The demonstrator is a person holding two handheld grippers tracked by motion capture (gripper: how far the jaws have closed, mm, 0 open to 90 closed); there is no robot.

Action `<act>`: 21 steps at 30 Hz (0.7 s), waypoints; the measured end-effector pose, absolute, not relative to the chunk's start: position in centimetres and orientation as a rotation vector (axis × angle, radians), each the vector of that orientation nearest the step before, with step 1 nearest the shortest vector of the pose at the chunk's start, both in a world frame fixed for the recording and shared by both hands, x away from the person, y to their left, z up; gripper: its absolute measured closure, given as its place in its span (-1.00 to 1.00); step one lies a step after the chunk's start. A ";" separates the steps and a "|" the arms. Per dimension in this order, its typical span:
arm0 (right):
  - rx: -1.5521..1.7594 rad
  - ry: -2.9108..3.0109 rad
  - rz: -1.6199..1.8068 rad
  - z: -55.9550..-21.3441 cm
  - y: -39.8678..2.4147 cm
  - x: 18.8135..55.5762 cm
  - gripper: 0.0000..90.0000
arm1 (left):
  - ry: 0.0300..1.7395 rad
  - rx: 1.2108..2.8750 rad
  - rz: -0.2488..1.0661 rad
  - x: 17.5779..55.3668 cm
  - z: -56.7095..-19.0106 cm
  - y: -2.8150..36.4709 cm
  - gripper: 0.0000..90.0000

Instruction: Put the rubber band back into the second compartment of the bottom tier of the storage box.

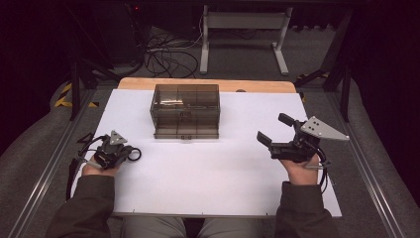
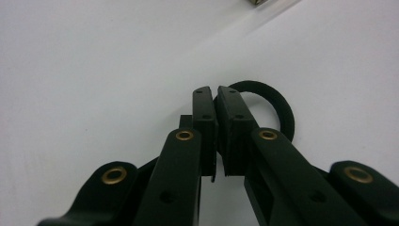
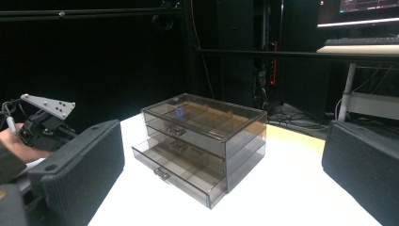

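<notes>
My left gripper [image 2: 216, 101] rests low on the white table, its jaws shut on the edge of a black ring [image 2: 282, 113]. The ring lies flat, most of its loop sticking out to the right of the pads. From above, the ring [image 1: 134, 154] lies at the tip of the left gripper [image 1: 129, 152], near the table's front left. At the right side my right gripper [image 1: 273, 128] is held above the table, open, with nothing between its pads [image 3: 80, 165]. It faces a smoky clear drawer box [image 3: 202, 141].
The drawer box [image 1: 185, 110] stands at the middle back of the white sheet [image 1: 208, 173], its bottom drawer [image 3: 174, 172] pulled out a little. A small blue thing [image 3: 179, 112] shows inside the top drawer. Dark stands and cables lie beyond the table's far edge.
</notes>
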State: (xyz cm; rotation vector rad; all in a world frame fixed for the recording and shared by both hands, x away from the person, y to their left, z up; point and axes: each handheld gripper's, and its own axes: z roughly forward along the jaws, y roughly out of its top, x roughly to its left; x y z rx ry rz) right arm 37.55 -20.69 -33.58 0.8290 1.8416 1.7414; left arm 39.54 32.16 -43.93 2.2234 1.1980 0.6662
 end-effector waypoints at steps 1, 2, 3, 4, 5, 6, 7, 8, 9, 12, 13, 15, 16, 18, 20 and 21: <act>0.828 1.842 1.741 -33.6 -20.7 37.6 -0.99 | 1.195 2.223 0.667 39.5 -43.8 32.1 0.91; 0.827 1.841 1.740 -33.6 -20.7 37.6 -0.99 | 1.187 2.226 0.676 39.5 -43.7 32.0 0.91; 0.833 1.840 1.743 -33.6 -20.7 37.5 -0.99 | 1.181 2.223 0.675 39.4 -43.7 31.9 0.91; 0.834 1.839 1.743 -33.6 -20.7 37.5 -0.99 | 1.176 2.224 0.674 39.3 -43.6 31.7 0.91; 0.835 1.839 1.743 -33.6 -20.7 37.5 -0.99 | 1.170 2.223 0.681 39.3 -43.5 31.6 0.91; 0.835 1.838 1.743 -33.6 -20.7 37.5 -0.99 | 1.170 2.223 0.680 39.2 -43.4 31.5 0.91; 0.835 1.838 1.743 -33.6 -20.7 37.5 -0.99 | 1.161 2.226 0.680 39.2 -43.4 31.4 0.91; 0.834 1.839 1.742 -33.6 -20.7 37.5 -0.99 | 1.152 2.225 0.689 39.2 -43.3 31.2 0.91; 0.833 1.839 1.743 -33.6 -20.7 37.5 -0.99 | 1.152 2.225 0.689 39.2 -43.3 31.2 0.91; 0.831 1.840 1.743 -33.6 -20.7 37.5 -0.99 | 1.131 2.223 0.694 39.0 -42.9 30.7 0.91; 0.831 1.840 1.743 -33.6 -20.7 37.5 -0.99 | 1.122 2.222 0.698 38.8 -42.6 30.4 0.91; 0.831 1.839 1.745 -33.6 -20.7 37.5 -0.99 | 1.113 2.218 0.708 38.8 -42.4 30.1 0.91; 0.829 1.839 1.745 -33.5 -20.7 37.5 -0.99 | 1.107 2.222 0.718 38.8 -42.4 30.0 0.91; 0.828 1.837 1.745 -33.5 -20.8 37.5 -0.99 | 1.106 2.216 0.715 38.8 -42.3 29.8 0.91; 0.828 1.837 1.747 -33.5 -20.8 37.5 -0.99 | 1.099 2.223 0.716 38.8 -42.3 29.7 0.91; 0.828 1.837 1.747 -33.5 -20.8 37.5 -0.99 | 1.099 2.223 0.716 38.8 -42.3 29.7 0.92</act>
